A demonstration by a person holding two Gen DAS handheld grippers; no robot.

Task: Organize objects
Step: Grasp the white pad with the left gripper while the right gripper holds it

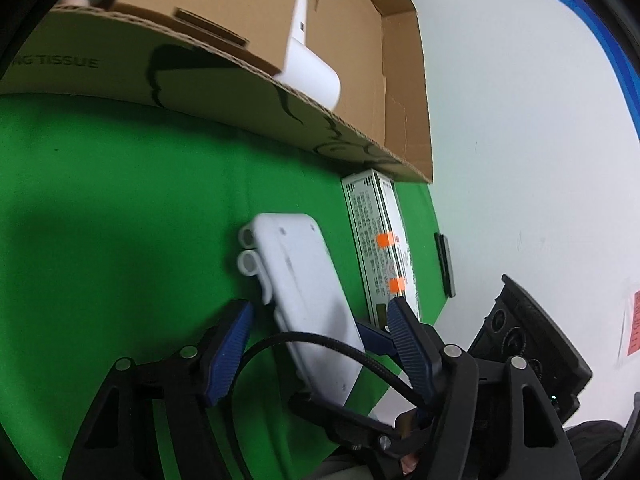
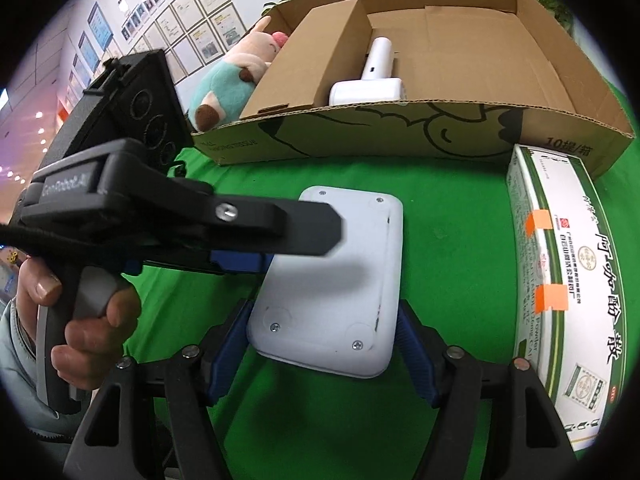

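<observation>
Low in the right frame's centre, the right gripper [image 2: 324, 344] clamps the white device [image 2: 336, 280] by both pads above the green cloth [image 2: 452, 240], while the left gripper [image 1: 320, 320], jaws wide, straddles it.

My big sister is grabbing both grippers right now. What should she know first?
Right gripper: its blue fingers sit on both sides of the white flat device, apparently pinching it.
Left gripper: open, empty, its tips over that same device.
In the cardboard box: a white handheld gadget and a small brown carton. A plush toy leans at the box's left end.
On the green cloth: the device and a green-and-white medicine box.
Left, probably: the device goes in the box, then the medicine box.
</observation>
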